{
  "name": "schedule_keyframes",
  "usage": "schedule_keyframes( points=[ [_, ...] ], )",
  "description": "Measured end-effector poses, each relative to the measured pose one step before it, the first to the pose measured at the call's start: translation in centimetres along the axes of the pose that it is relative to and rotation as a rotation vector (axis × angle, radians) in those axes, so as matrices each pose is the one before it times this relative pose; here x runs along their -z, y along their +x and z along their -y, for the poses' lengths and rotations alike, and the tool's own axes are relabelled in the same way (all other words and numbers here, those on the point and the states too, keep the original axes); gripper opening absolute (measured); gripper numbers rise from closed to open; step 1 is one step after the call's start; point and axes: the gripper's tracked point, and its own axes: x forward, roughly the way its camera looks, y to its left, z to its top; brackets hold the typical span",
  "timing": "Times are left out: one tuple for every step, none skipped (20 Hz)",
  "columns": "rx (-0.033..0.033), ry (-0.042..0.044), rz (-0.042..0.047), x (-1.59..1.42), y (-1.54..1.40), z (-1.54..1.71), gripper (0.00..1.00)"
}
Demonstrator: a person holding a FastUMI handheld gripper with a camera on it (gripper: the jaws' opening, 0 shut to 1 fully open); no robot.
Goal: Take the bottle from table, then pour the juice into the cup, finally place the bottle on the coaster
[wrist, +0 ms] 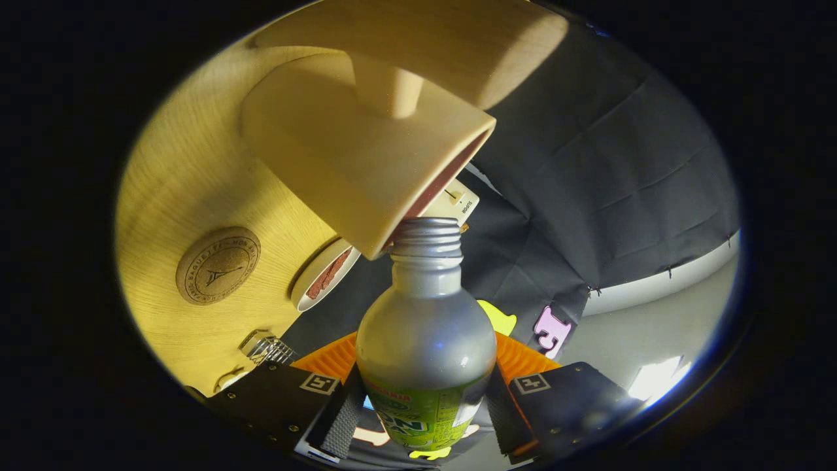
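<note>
My gripper (425,409) is shut on a silver bottle (425,327) with a green label, both fingers pressing its lower body. The bottle is tipped over, and its open threaded neck (426,239) meets the rim of a cream cup (356,147) that stands on the wooden table (189,176). The cup's inside is reddish-brown. A round cork coaster (218,265) lies on the table beside the cup, off to one side of the bottle.
A small white dish (325,275) with something reddish in it sits by the table edge between the coaster and the bottle. A second cream cup (425,39) stands beyond the first. A small white device (458,203) lies behind the cup's rim.
</note>
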Motion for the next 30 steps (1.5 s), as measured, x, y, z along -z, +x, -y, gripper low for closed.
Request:
schedule_keyframes(
  points=[
    [-0.00038, -0.00186, 0.00132, -0.054, 0.018, 0.0, 0.81],
    [0.00007, -0.0001, -0.00036, -0.031, -0.033, -0.07, 0.81],
    [-0.00142, 0.00081, 0.00044, -0.002, -0.041, -0.036, 0.81],
    [-0.002, 0.00061, 0.00057, -0.035, -0.032, 0.014, 0.81],
    [-0.00077, -0.00024, 0.00072, -0.027, -0.02, 0.052, 0.81],
    [-0.00061, -0.00116, 0.00068, -0.133, -0.06, -0.07, 0.81],
    [0.00078, 0.00145, -0.00055, 0.038, -0.044, -0.006, 0.81],
    [-0.00268, 0.00303, 0.00002, 0.058, 0.082, -0.027, 0.81],
    [-0.00262, 0.0008, -0.0008, 0.03, -0.003, -0.025, 0.81],
    [-0.00001, -0.00089, -0.00127, -0.011, -0.026, 0.008, 0.81],
    [-0.00077, -0.00078, 0.00022, 0.009, 0.006, -0.01, 0.81],
    [0.00018, 0.00144, -0.00071, -0.011, -0.011, -0.042, 0.81],
    [-0.00174, 0.00171, 0.00059, -0.036, -0.033, -0.001, 0.81],
    [0.00104, 0.00123, -0.00001, 0.0, 0.034, 0.046, 0.81],
    [0.00215, 0.00377, -0.00363, 0.094, -0.034, 0.034, 0.81],
    [-0.00219, 0.00604, -0.00034, 0.131, 0.142, -0.088, 0.81],
    [-0.00109, 0.00711, -0.00293, 0.093, 0.029, -0.012, 0.81],
    [-0.00218, 0.00589, -0.00186, 0.02, 0.08, -0.041, 0.81],
    [-0.00398, 0.00443, -0.00106, -0.033, -0.035, -0.118, 0.81],
    [-0.00495, 0.00348, -0.0011, -0.047, -0.028, -0.083, 0.81],
    [0.00032, 0.00458, -0.00261, 0.035, -0.099, -0.038, 0.81],
    [-0.00003, 0.0053, -0.00319, -0.015, -0.078, -0.117, 0.81],
    [-0.00333, 0.01084, -0.00229, 0.069, -0.101, -0.13, 0.81],
    [-0.00624, 0.01786, -0.0029, 0.108, 0.071, -0.096, 0.81],
    [-0.00893, 0.02403, -0.00376, 0.115, 0.075, -0.085, 0.81],
    [-0.00938, 0.02751, -0.00362, 0.059, 0.116, -0.159, 0.81],
    [-0.00955, 0.0287, -0.00299, 0.002, -0.015, -0.137, 0.81],
    [-0.00702, 0.02855, -0.00213, 0.045, -0.028, -0.035, 0.81],
    [0.00017, 0.02708, -0.00118, -0.023, -0.076, 0.145, 0.81],
    [0.0019, 0.02643, 0.0011, -0.062, 0.063, 0.098, 0.81]
  ],
)
